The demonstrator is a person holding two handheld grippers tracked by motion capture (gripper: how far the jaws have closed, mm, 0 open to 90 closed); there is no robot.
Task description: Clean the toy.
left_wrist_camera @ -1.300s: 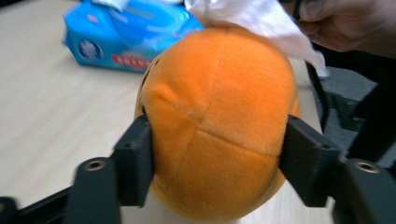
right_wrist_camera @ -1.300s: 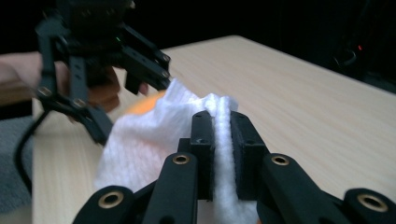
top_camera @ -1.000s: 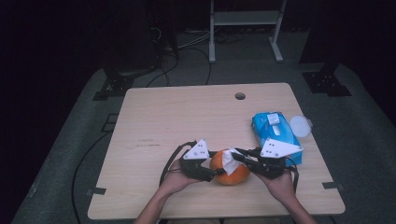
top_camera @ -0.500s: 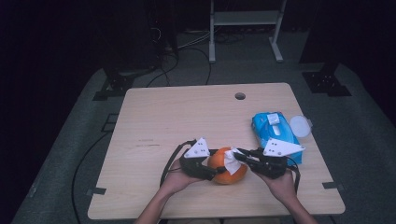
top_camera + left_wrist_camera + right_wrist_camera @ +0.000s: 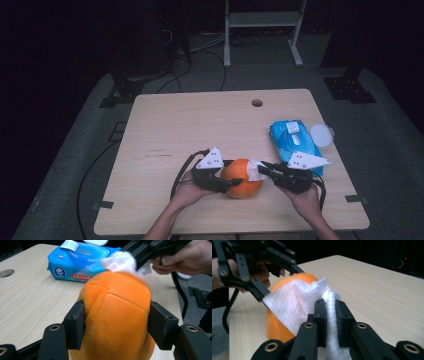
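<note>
A person's two hands work at the near edge of a pale wooden table (image 5: 190, 125). The left gripper (image 5: 226, 183) clamps an orange plush ball (image 5: 243, 177) between its jaws, the pads pressing into its sides; these jaws have just been easing slightly apart, with the ball still between them. The right gripper (image 5: 261, 170) pinches a white wipe (image 5: 294, 305) tightly and lays it against the ball's top. Just beyond the right gripper, on the table's right side, lies a blue pack of wipes (image 5: 292, 140) with a round white lid (image 5: 321, 135) beside it. A small hole (image 5: 257, 103) sits near the far edge.
</note>
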